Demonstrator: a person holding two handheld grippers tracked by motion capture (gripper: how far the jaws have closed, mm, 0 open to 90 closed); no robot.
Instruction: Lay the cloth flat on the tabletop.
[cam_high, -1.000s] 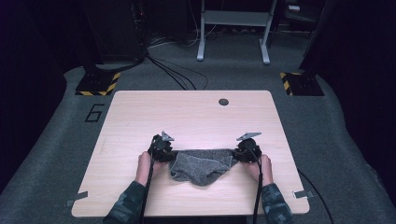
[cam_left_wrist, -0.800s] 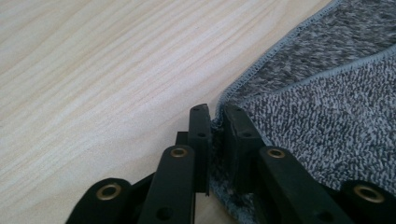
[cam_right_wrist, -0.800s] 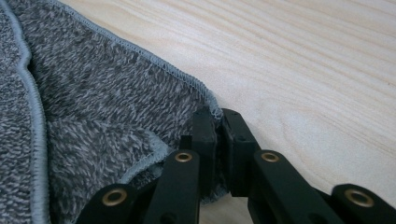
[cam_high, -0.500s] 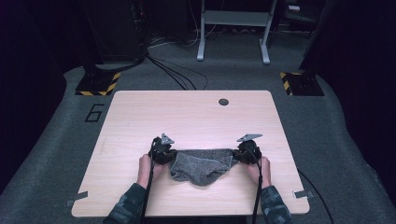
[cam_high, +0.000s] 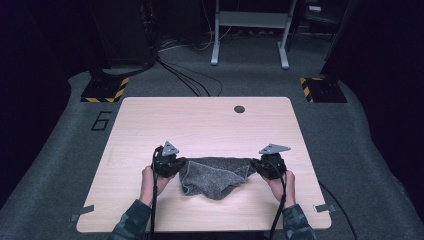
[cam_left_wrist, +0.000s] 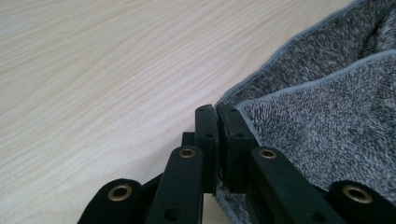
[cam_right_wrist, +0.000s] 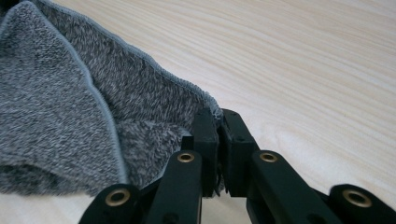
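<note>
Left hand-held gripper (cam_high: 176, 167): jaws closed on the left corner of the grey towel (cam_high: 215, 176); in the left gripper view (cam_left_wrist: 217, 116) the two black jaws stand nearly together with the stitched hem pinched between them.
Right hand-held gripper (cam_high: 256, 167): jaws closed on the towel's right corner; in the right gripper view (cam_right_wrist: 217, 120) the hem runs straight into the narrow gap between the jaws.
Jaw motion: both pairs have just been closing, each with towel fabric between them.
Towel: stretched between the two hand-held grippers over the near half of the worktop (cam_high: 200, 120), its top edge drawn fairly straight, its middle sagging towards the person in a rounded fold.
Towel edges: a lighter stitched border shows in both gripper views (cam_left_wrist: 327, 74) (cam_right_wrist: 70, 93), with a second layer folded over the first.
Hands: one behind each hand-held gripper, forearms coming in from the near edge.
Open room: bare wood lies on the far half of the worktop and to both sides.
Far edge: a small dark round hole (cam_high: 239, 109) sits near it, well apart from the towel.
</note>
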